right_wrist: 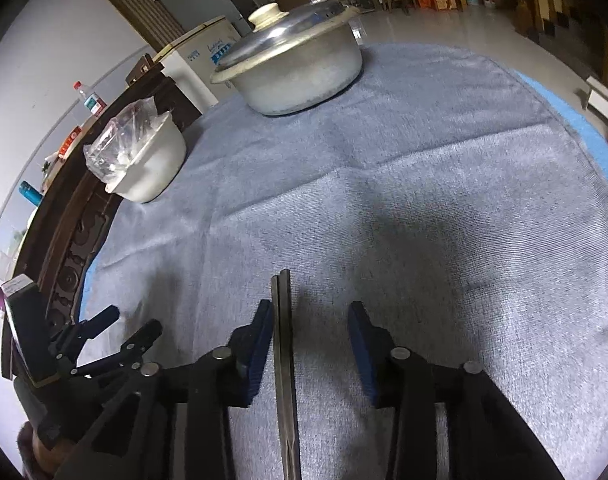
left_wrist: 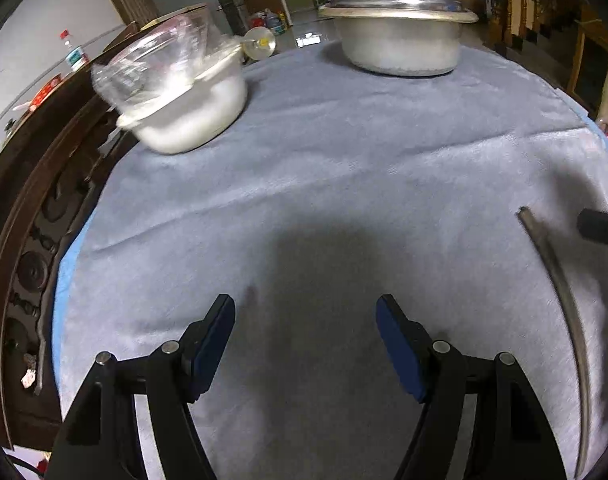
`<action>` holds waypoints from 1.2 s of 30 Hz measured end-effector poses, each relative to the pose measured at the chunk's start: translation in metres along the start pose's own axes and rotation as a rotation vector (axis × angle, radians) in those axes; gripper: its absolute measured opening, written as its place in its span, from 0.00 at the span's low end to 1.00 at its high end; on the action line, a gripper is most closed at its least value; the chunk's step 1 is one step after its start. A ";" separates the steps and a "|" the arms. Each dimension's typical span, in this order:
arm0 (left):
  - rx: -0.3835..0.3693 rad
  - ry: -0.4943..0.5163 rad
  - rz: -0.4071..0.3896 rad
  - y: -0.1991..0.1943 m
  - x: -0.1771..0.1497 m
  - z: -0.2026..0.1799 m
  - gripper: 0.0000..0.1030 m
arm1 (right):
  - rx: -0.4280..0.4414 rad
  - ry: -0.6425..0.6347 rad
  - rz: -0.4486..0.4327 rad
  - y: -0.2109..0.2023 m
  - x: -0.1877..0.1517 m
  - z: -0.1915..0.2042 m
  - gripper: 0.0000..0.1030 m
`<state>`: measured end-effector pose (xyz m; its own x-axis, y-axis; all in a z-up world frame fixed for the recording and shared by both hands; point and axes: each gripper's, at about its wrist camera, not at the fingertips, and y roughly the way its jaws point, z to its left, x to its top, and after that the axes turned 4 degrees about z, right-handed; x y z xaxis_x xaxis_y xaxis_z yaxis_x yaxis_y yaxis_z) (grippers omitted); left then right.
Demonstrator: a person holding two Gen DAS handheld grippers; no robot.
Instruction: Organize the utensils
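Note:
A pair of dark metal chopsticks (right_wrist: pixel 284 360) lies on the grey cloth (right_wrist: pixel 424 200), running between the fingers of my right gripper (right_wrist: pixel 310 316), close to its left pad. The right gripper is open around them. The chopsticks also show at the right edge of the left wrist view (left_wrist: pixel 560 292). My left gripper (left_wrist: pixel 306 312) is open and empty above the cloth, to the left of the chopsticks. It also shows in the right wrist view (right_wrist: pixel 131 322).
A lidded metal pot (left_wrist: pixel 400 32) stands at the far side of the cloth. A white bowl with a clear plastic bag in it (left_wrist: pixel 183 92) stands at the far left. A dark carved wooden edge (left_wrist: pixel 31 240) runs along the left.

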<state>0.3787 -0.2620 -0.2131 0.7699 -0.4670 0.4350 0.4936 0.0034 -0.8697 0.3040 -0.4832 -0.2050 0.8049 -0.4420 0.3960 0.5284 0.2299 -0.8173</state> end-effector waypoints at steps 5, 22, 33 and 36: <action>-0.058 0.013 0.006 0.005 0.011 -0.016 0.71 | 0.016 -0.016 0.041 0.013 0.001 0.004 0.37; -0.083 -0.019 0.024 0.010 0.013 -0.014 0.71 | -0.167 -0.298 0.096 0.030 -0.010 0.045 0.30; -0.150 -0.036 0.021 0.009 0.015 -0.017 0.71 | -0.186 -0.023 -0.037 -0.001 -0.005 -0.020 0.27; -0.206 -0.014 0.004 0.008 0.021 -0.029 0.71 | -0.080 0.074 -0.073 -0.008 -0.009 -0.045 0.26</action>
<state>0.3869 -0.2973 -0.2177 0.7778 -0.4551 0.4335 0.3987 -0.1760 -0.9000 0.2804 -0.5195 -0.2208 0.7414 -0.5185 0.4260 0.5590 0.1259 -0.8195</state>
